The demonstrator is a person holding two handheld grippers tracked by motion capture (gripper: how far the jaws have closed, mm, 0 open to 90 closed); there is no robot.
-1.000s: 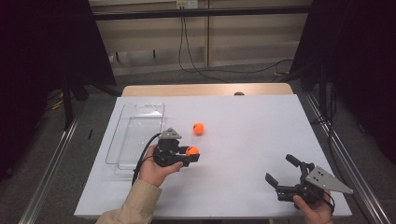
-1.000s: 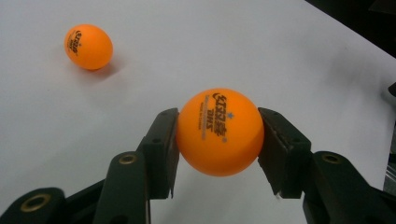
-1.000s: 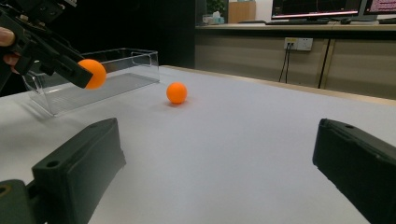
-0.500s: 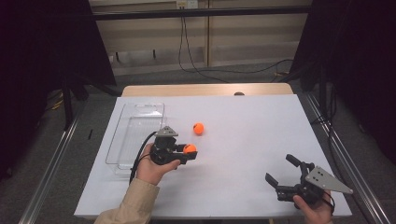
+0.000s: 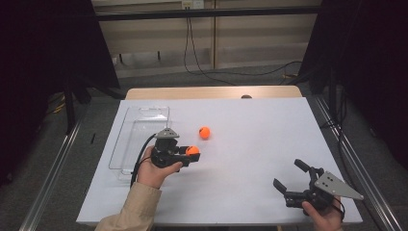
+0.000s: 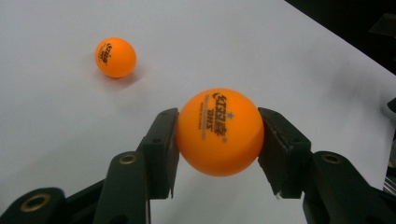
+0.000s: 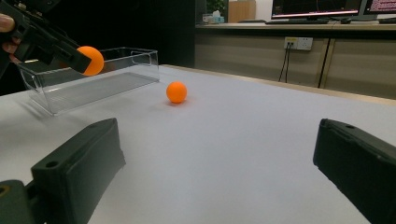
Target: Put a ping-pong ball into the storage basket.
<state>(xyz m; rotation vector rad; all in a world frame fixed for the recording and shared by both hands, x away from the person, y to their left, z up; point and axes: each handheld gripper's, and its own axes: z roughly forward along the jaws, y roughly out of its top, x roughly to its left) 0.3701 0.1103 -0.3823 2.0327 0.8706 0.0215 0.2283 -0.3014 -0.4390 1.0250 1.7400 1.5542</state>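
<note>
My left gripper [image 5: 193, 155] is shut on an orange ball [image 6: 219, 131], its two black pads pressing the ball's sides, and holds it above the white table. The held ball [image 5: 192, 150] also appears in the right gripper view [image 7: 91, 59], lifted beside the clear box. A second orange ball [image 5: 205, 132] lies free on the table just beyond, seen as well in the left gripper view [image 6: 115, 57] and in the right gripper view [image 7: 176, 92]. Near the front right edge my right gripper [image 5: 290, 177] stands open with nothing between its jaws.
A clear plastic box [image 5: 139, 136] lies on the table's left side, close to my left hand. The white tabletop [image 5: 260, 139] spreads wide between the two grippers. Dark curtains and metal rails flank the table.
My left gripper, with the ball in it, has drifted slightly left, toward the clear box. The right gripper and the free ball have stayed where they were.
</note>
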